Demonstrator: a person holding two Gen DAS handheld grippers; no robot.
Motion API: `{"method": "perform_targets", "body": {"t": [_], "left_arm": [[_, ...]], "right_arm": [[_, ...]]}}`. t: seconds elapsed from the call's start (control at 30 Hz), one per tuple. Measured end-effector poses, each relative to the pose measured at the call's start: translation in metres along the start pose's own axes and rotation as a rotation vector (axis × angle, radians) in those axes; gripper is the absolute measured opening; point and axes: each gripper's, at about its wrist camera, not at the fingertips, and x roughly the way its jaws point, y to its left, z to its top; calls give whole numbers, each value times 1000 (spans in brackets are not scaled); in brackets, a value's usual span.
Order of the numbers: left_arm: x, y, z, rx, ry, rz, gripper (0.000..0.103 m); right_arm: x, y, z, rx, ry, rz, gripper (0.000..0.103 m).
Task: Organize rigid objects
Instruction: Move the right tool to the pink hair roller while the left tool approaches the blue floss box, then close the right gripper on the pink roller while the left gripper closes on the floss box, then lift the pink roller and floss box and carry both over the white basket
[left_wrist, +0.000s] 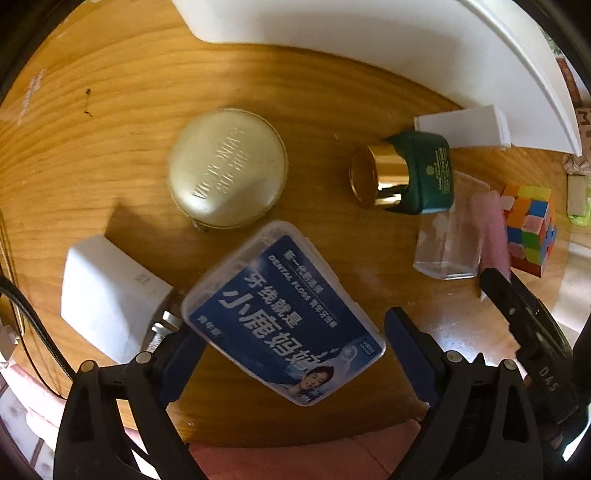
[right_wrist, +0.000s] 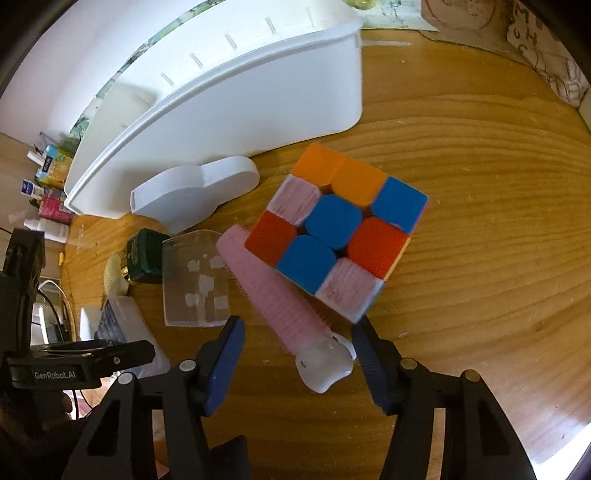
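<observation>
Jaws of the left hand-held gripper stand open around a dental floss box, not clamping; the right hand-held gripper gapes over a pink brush beside the cube (likely bound for the white bin) on a wooden tabletop

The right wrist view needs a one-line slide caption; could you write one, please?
Open right gripper straddling a pink brush beside a puzzle cube on the wooden table.

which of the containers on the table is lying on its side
The green jar with the gold cap: it is tipped over, cap pointing sideways. The round gold tin and dental floss box lie flat.
</observation>
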Motion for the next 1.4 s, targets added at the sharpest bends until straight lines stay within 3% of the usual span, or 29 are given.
{"method": "perform_targets", "body": {"t": [0.23, 0.43, 0.7, 0.97, 1.4], "left_arm": [[6, -3, 0, 10, 38, -6, 96], [2, 14, -12, -21, 31, -43, 88], [-1, 27, -17, -27, 46, -103, 79], [4, 37, -31, -2, 50, -134, 77], [-20, 62, -42, 80, -43, -256, 74]], "right_arm": [[2, 16, -10, -62, 18, -57, 36], [2, 22, -20, -67, 23, -72, 30], [6, 37, -28, -78, 7, -79, 28], [-1, 33, -38, -61, -32, -99, 28], [-12, 52, -59, -66, -76, -143, 28]]}}
